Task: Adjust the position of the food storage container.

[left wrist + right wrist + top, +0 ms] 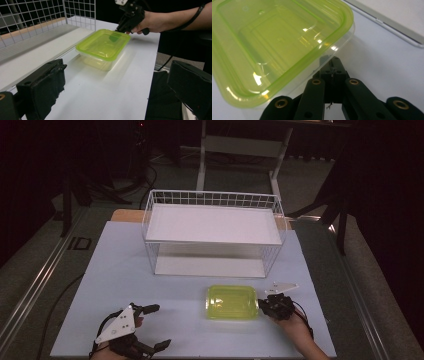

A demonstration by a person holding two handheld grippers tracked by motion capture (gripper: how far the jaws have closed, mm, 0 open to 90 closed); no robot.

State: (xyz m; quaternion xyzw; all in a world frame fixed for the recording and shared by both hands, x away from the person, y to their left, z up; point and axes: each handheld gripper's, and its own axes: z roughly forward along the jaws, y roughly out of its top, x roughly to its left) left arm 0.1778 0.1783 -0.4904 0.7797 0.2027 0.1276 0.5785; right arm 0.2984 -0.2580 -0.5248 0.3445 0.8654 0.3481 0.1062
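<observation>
Here, the left gripper [159, 326] rests near the table's [125, 270] front edge with jaws spread wide and empty, the green-lidded plastic container [232, 302] sits before the white wire basket [213, 232], and the right gripper [263, 305], jaws closed together, touches its right rim.

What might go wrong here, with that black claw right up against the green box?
1. The right gripper is closed at the rim of the green-lidded container, so a push may just slide the container across the smooth table.
2. The lid could pop loose.
3. Lifted carelessly, the container might catch the wire rack nearby.
</observation>
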